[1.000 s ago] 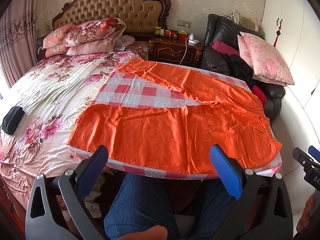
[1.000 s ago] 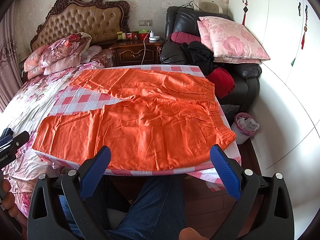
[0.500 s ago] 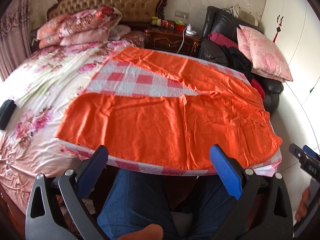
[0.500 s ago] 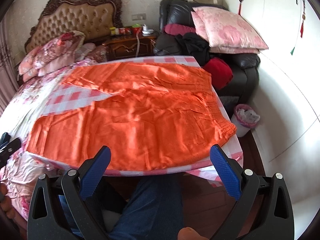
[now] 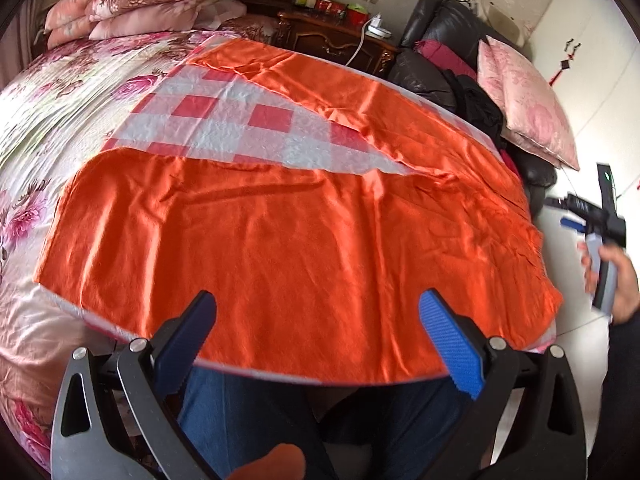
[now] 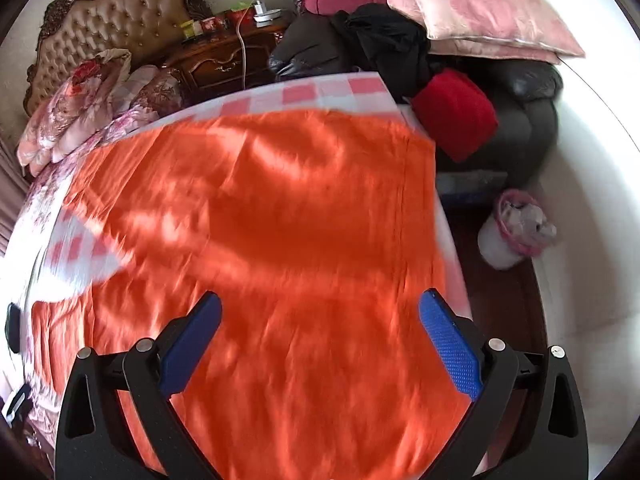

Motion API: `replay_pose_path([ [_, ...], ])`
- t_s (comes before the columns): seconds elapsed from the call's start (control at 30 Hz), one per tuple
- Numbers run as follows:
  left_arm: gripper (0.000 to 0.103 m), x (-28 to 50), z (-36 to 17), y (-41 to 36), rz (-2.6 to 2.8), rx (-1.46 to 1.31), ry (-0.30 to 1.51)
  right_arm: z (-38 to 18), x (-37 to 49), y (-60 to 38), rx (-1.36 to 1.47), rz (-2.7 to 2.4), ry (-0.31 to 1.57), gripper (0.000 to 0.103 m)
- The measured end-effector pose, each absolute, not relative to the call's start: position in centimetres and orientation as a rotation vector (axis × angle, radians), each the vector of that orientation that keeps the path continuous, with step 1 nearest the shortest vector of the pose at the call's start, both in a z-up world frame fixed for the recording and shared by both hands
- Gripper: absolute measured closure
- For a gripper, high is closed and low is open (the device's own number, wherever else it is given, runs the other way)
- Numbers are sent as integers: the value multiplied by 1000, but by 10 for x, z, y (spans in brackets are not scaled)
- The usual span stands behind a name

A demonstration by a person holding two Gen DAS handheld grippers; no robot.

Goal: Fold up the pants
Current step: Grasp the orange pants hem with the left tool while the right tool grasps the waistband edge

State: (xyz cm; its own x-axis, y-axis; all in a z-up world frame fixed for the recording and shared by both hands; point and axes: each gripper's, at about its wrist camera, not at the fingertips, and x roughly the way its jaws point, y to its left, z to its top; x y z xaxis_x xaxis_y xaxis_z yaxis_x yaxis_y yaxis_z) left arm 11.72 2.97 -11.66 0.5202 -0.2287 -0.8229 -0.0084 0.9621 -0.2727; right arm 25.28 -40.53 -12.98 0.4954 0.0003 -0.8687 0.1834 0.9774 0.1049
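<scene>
Orange pants (image 5: 304, 232) lie spread flat on a red-and-white checked cloth (image 5: 224, 120), legs apart in a V toward the left, waistband at the right. My left gripper (image 5: 318, 340) is open and empty, hovering over the near edge of the near leg. My right gripper (image 6: 320, 344) is open and empty, above the pants (image 6: 280, 216) near the waistband end. The right gripper also shows at the right edge of the left wrist view (image 5: 592, 224), held in a hand.
A floral bed (image 5: 52, 92) with pillows (image 5: 132, 0) lies to the left. A wooden nightstand (image 5: 332, 36) stands behind. A black armchair (image 6: 500, 92) with pink cushions (image 6: 472, 8) and a red bundle (image 6: 456, 112) is on the right. A small bin (image 6: 512, 232) stands on the floor.
Both grippers have moved forward and down toward the pants. The right one now hangs over the waistband area; its view is blurred by motion. The pants have not moved.
</scene>
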Motion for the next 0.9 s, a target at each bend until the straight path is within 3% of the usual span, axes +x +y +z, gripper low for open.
replay_pose_path([
  [0.13, 5, 134, -126, 50, -105, -284, 1041, -142, 322, -430, 103, -153, 1079, 7],
  [0.23, 10, 145, -133, 65, -73, -302, 1072, -156, 372, -442, 14, -150, 1110, 19],
  [0.33, 15, 159, -135, 79, -32, -302, 1085, -168, 405, -454, 46, -112, 1143, 21],
  [0.5, 19, 195, -128, 94, -20, -306, 1080, -190, 441, -462, 39, -81, 1200, 24],
  [0.63, 23, 231, -118, 101, -47, -325, 1064, -202, 452, -464, 15, -59, 1222, 34],
  [0.73, 29, 272, -111, 110, -45, -326, 1048, -201, 453, -463, 29, -32, 1201, 57],
  [0.77, 31, 290, -109, 115, -44, -341, 1045, -200, 452, -460, -1, -48, 1190, 76],
  [0.8, 32, 303, -109, 118, -43, -350, 1044, -198, 450, -457, -19, -48, 1182, 87],
  [0.9, 33, 363, -104, 131, -18, -395, 1032, -181, 434, -443, -45, -20, 1115, 92],
])
